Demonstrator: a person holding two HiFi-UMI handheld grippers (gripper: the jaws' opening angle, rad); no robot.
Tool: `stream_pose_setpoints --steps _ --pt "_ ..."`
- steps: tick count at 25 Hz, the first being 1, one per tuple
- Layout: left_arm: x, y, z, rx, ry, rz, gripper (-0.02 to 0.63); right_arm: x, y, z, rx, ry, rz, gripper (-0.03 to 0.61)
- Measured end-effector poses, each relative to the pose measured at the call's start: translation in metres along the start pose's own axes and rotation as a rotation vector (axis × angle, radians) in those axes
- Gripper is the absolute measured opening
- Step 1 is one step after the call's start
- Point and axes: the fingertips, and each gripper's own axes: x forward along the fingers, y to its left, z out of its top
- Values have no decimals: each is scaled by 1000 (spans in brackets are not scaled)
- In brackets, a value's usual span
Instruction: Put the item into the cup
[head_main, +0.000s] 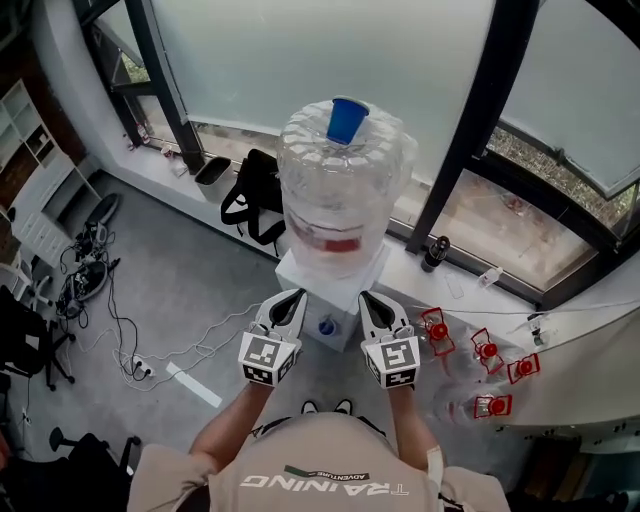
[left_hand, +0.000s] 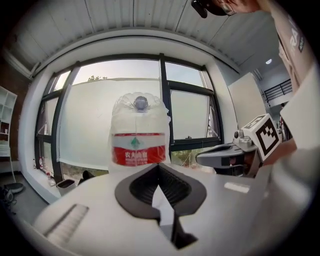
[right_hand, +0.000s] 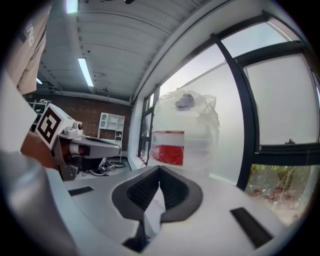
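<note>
A big clear water bottle (head_main: 340, 190) with a red label stands on a white dispenser (head_main: 325, 285) straight ahead of me. On its top sits a blue cup (head_main: 347, 120). My left gripper (head_main: 292, 298) and right gripper (head_main: 371, 301) are held side by side just short of the dispenser, both shut with nothing between the jaws. The left gripper view looks past its closed gripper (left_hand: 159, 167) to the bottle (left_hand: 140, 132). The right gripper view shows its closed gripper (right_hand: 160, 169) and the bottle (right_hand: 185, 135). I see no loose item.
Several empty bottles with red caps (head_main: 485, 350) lie on the floor at the right. A black bag (head_main: 255, 195) leans by the window sill, near a dark bin (head_main: 212, 170). A small black bottle (head_main: 435, 252) stands on the sill. Cables (head_main: 90, 275) trail at the left.
</note>
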Motion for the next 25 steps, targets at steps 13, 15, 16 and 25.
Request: stream_pose_setpoints --steps 13,15,16,25 --pt "-6 23 21 8 -35 61 9 1 -6 32 -2 -74 -3 11" --pt "-7 22 18 5 -25 57 9 1 -7 33 3 -80 -5 11" --pt "-8 21 17 2 -18 56 9 1 -7 34 8 -80 -5 11" --pt "-16 10 13 -7 -18 43 9 -9 0 27 -5 -63 2 11"
